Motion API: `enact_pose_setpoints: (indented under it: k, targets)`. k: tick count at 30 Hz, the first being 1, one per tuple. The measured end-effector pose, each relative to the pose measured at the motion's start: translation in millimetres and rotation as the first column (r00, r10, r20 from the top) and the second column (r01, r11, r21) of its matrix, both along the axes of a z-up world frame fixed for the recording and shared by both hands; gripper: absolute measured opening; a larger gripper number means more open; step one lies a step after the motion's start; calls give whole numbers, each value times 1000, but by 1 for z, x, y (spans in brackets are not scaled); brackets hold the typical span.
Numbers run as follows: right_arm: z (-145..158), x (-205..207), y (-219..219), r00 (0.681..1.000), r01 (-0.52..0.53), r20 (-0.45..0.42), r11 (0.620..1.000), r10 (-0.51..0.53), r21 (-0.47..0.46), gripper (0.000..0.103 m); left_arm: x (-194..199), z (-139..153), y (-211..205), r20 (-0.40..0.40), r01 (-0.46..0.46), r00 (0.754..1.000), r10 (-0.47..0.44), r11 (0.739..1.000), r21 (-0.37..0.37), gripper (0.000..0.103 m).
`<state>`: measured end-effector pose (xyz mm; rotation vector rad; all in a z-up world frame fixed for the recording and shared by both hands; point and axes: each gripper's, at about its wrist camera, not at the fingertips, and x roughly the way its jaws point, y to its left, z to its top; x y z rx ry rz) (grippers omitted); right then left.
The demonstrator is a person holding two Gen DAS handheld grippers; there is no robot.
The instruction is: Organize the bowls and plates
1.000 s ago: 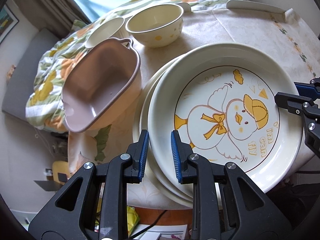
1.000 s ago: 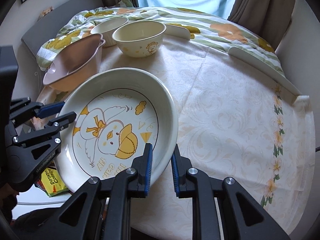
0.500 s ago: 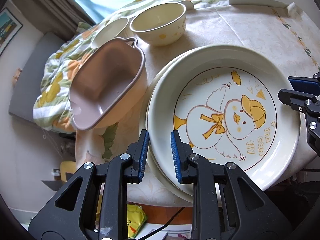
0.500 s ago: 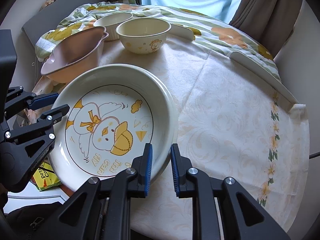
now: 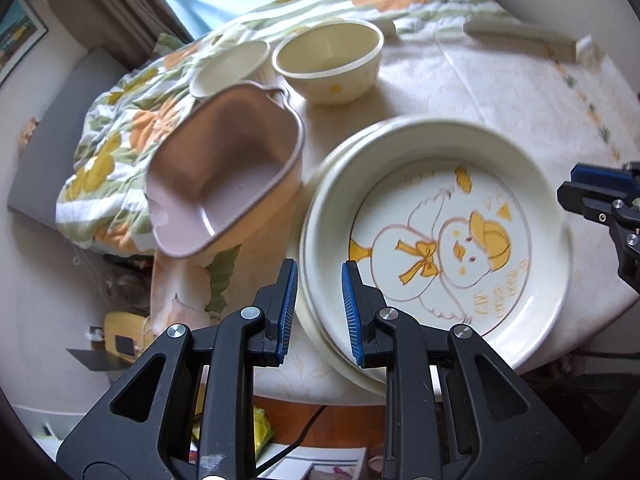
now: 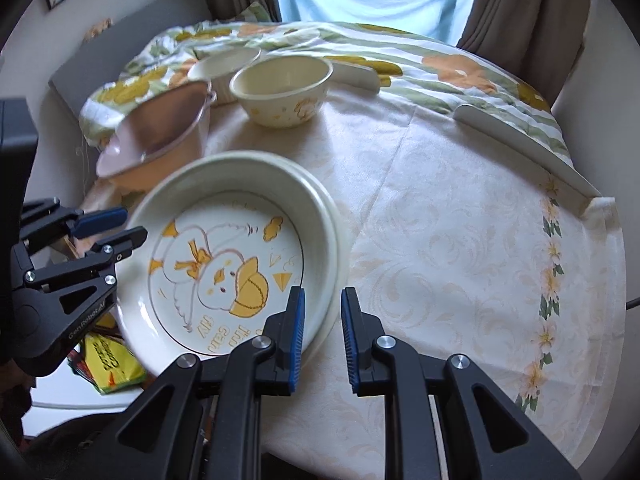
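Note:
A cream plate with a duck drawing lies on top of a stack of plates on the round table; it also shows in the right wrist view. My left gripper is open, its fingers straddling the stack's near left rim. My right gripper is open, its fingers straddling the right rim. A pink handled bowl stands left of the stack. A cream bowl and a white bowl stand behind it.
The table carries a cream floral cloth. A flowered quilt lies beyond the far edge. A white edge guard runs along the right rim. A yellow-green packet lies below the table's left edge.
Both grippers have drawn back a little and risen, so the plates and bowls sit further away in view. The plate stack rests on the table, with both grippers still open at its rims.

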<state>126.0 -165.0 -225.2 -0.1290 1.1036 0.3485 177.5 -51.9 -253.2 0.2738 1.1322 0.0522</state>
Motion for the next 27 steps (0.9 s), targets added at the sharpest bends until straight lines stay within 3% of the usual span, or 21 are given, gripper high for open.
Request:
enact_pose_setpoints:
  k: [2,4,5,7,8,13,17,22,27]
  targets:
    - [10,5,-9,1000,15,-3,999,-15,39,17,-1,19,5,37,-24,999,26,999,-47,27]
    - [20,9,-15,1000,27,-3,997,-27,74,23,-3,38,13,84,-64,994,71,995,-79,68]
    - [24,12,-16,1000,23,-2,995,-23,93,31,-5,46,18,112,-91,989,101,992,-86,103]
    - [31,17,-17,1000,1,7,990,-2,143,93,-10,63,31,178,-122,973,145,984,-133,103]
    - [33,19,-17,1000,-8,16,987,6,160,99,-11,66,36,179,-133,971,160,979,-155,103]
    - [38,42,6,998,-62,-2,982,64,180,99,-7,68,79,134,-252,948,290,937,-242,103]
    - [43,59,37,993,-119,23,983,117,139,99,0,64,116,113,-326,921,373,897,-298,103]
    - [37,90,82,985,-169,-1,973,171,159,99,19,48,146,76,-341,919,388,875,-343,102]
    - [8,119,121,971,-184,-114,962,209,199,99,38,19,172,-8,-371,913,408,823,-431,102]
